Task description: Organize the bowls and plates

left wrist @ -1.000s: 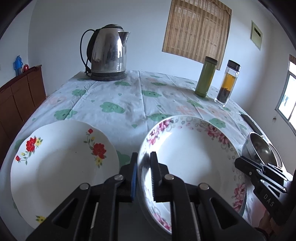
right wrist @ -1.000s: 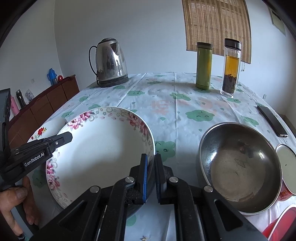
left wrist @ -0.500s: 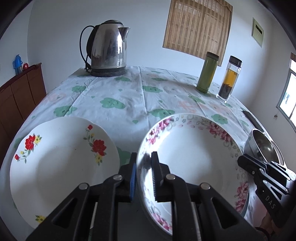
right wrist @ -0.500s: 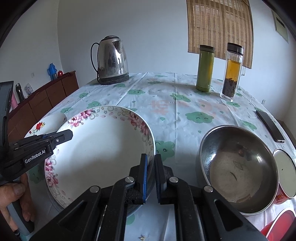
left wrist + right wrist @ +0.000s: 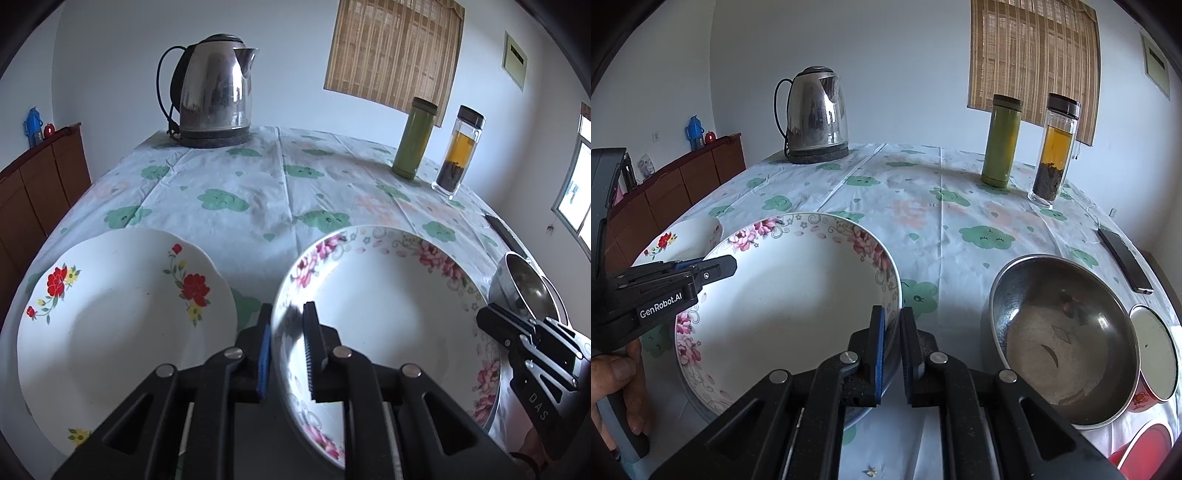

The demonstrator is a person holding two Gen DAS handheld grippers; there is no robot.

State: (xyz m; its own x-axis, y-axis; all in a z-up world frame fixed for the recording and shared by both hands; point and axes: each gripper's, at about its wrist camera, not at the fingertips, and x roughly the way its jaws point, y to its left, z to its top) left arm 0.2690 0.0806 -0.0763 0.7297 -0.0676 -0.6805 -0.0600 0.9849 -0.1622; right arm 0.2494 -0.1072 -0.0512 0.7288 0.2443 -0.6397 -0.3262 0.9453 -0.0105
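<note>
Both claws clamp the pink-flowered plate (image 5: 783, 306): left claw (image 5: 288, 347) nearly closed on its left rim, right claw (image 5: 892, 350) nearly closed on its right rim. Plate's near edge is hidden behind the claw bodies. It sits roughly level at frame centre above the bench (image 5: 923, 206), between the red-flowered plate (image 5: 110, 325) and steel bowl (image 5: 1060, 336).

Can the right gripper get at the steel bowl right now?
Probably not yet: the right gripper is shut on the pink plate. The steel bowl sits close beside it with nothing between, so once the plate is set down, likely yes.
</note>
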